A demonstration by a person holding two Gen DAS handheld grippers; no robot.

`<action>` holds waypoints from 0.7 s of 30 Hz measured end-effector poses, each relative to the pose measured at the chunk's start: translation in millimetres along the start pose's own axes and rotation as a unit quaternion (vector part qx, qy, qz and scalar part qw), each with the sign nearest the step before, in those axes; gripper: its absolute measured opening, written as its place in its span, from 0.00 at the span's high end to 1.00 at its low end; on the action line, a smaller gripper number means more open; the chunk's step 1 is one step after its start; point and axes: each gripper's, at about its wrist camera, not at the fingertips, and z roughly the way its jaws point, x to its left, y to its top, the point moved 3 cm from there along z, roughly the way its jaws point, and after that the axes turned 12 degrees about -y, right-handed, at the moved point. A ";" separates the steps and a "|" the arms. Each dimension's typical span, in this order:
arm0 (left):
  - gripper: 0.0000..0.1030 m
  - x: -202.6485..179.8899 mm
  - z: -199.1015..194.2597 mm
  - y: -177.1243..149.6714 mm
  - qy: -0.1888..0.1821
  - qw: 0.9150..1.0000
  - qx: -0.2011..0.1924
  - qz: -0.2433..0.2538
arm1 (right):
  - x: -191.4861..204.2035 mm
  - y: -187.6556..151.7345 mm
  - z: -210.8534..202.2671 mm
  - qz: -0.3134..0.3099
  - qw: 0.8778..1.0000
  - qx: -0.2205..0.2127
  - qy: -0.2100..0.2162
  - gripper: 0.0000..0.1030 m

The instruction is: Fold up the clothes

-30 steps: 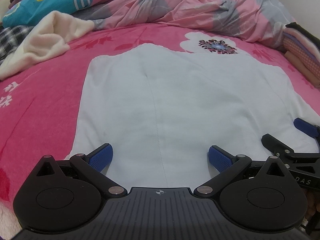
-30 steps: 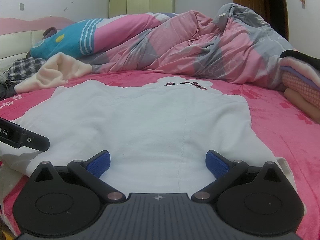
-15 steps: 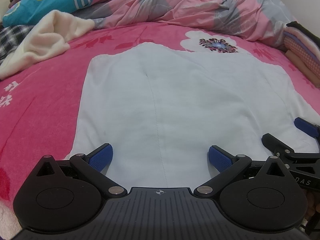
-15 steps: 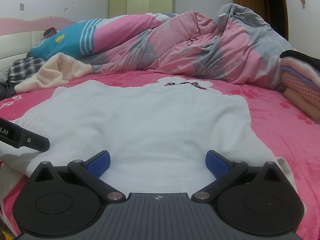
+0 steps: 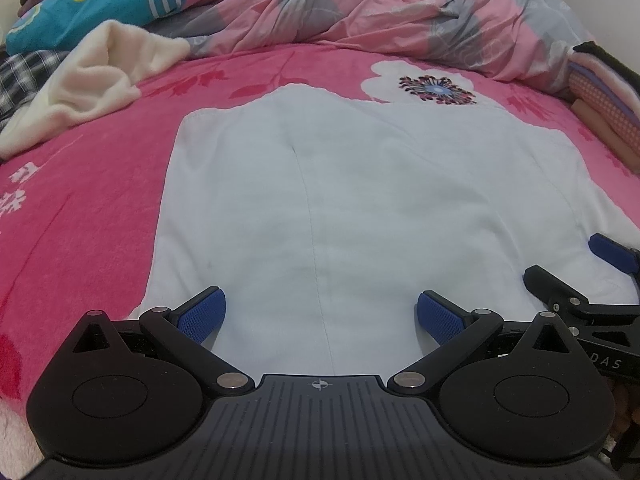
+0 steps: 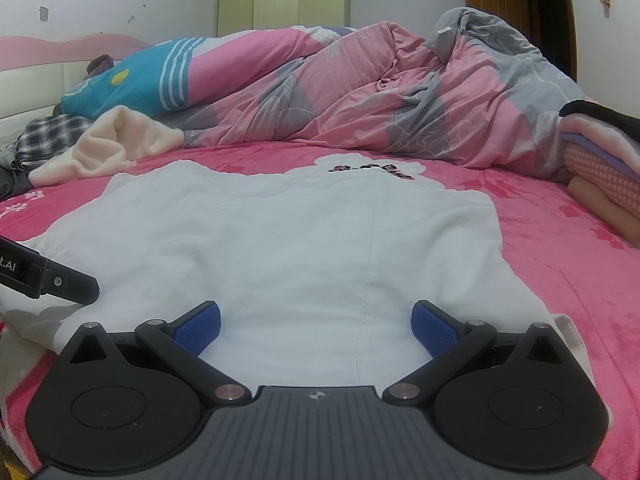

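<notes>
The white garment (image 5: 360, 208) lies flat on the pink bed (image 5: 80, 208), its long axis running straight away from both grippers, near hem just ahead of the fingers. The left gripper (image 5: 320, 312) and right gripper (image 6: 316, 322) both stand wide open and empty — side by side at that hem, neither clearly nearer. The left view shows the garment's left edge and the right gripper's fingertip, while the right view alone shows the right edge and the heaped quilt (image 6: 360, 92) beyond.

matt white cloth garment (image 5: 360, 208), fuzzy pink bedspread (image 5: 88, 216)
</notes>
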 end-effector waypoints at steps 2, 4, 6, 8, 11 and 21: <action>0.00 -0.3 0.0 0.1 0.000 1.000 0.000 0.000 | 0.0 0.0 0.0 0.000 1.000 0.000 0.000 0.00; 0.00 -0.3 -0.1 -0.1 0.000 1.000 0.000 0.000 | 0.0 -0.1 0.0 0.000 1.000 0.000 0.000 0.00; 0.00 -0.5 -0.4 -0.3 0.001 1.000 0.000 -0.001 | 0.1 -0.1 0.0 0.000 1.000 0.000 0.000 0.00; 0.00 -0.8 -0.4 -0.4 0.001 1.000 0.001 -0.001 | 0.0 -0.1 0.1 0.000 1.000 0.000 0.000 0.00; 0.00 -0.5 -0.6 -0.4 0.001 1.000 0.001 -0.001 | 0.4 -0.1 -0.1 0.000 1.000 0.000 0.000 0.00; 0.00 -0.2 -0.5 -0.7 0.001 1.000 0.002 -0.002 | 0.2 -0.1 0.1 0.000 1.000 0.000 0.000 0.00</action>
